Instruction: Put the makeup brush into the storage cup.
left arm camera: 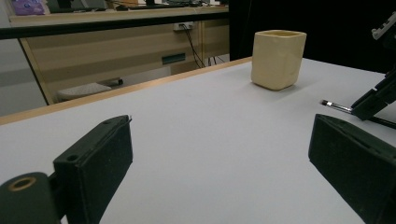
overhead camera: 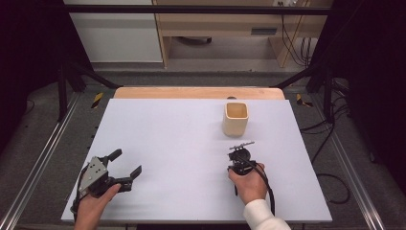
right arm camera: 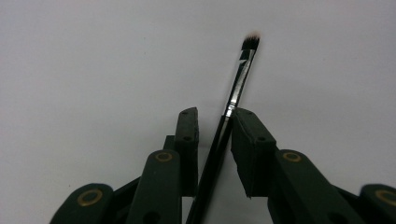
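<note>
My right claw (right arm camera: 212, 128) straddles the brush (right arm camera: 236, 91), jaws narrowed but not visibly pinching it. Left claw (overhead camera: 125, 165) rests spread. Likely the grasp step: squeeze, lift, carry forward to the cup (overhead camera: 235, 119).

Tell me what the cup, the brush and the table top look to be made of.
Cup: likely glazed ceramic or matte plastic; cream, thick-walled, soft sheen. Brush: glossy black handle, shiny metal-looking ferrule, dark bristles with a lighter tip. Table top: matte white sheet, maybe laminate or board, over a wood-coloured edge.
</note>
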`<action>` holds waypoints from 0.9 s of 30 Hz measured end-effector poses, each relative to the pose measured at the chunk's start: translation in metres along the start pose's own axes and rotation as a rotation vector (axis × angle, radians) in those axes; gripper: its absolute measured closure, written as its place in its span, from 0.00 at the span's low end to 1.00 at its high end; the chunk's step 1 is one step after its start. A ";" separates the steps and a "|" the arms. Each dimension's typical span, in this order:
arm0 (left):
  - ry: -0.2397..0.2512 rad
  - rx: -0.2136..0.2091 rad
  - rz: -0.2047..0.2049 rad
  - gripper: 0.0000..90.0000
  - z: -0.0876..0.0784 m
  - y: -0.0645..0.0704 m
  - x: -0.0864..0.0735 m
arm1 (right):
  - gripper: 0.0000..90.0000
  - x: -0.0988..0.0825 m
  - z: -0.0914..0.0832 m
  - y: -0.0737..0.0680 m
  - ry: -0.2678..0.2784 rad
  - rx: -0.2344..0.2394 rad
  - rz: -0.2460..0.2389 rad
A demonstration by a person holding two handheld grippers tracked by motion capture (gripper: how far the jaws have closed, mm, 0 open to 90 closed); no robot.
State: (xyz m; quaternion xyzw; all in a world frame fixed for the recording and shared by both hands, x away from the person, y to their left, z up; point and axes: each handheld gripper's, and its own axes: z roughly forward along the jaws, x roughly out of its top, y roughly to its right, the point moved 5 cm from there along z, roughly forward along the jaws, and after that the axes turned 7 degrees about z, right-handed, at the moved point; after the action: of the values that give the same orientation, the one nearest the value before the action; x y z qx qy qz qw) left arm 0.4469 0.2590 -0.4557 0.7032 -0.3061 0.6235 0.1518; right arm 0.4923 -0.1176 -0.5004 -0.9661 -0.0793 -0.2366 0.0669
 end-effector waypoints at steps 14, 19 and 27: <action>-0.002 -0.001 0.001 0.07 0.000 0.000 0.000 | 0.87 0.001 0.001 0.002 0.001 -0.009 0.010; -0.003 -0.004 -0.002 0.07 0.001 0.000 0.000 | 0.88 0.001 0.001 0.003 0.004 -0.013 0.014; -0.002 -0.004 -0.001 0.07 0.000 0.000 0.000 | 0.90 0.001 0.001 0.003 0.004 -0.017 0.022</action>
State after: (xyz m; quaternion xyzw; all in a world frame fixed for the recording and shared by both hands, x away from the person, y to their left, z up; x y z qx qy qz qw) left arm 0.4471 0.2584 -0.4560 0.7035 -0.3071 0.6223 0.1530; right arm 0.4941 -0.1202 -0.5009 -0.9670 -0.0662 -0.2385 0.0613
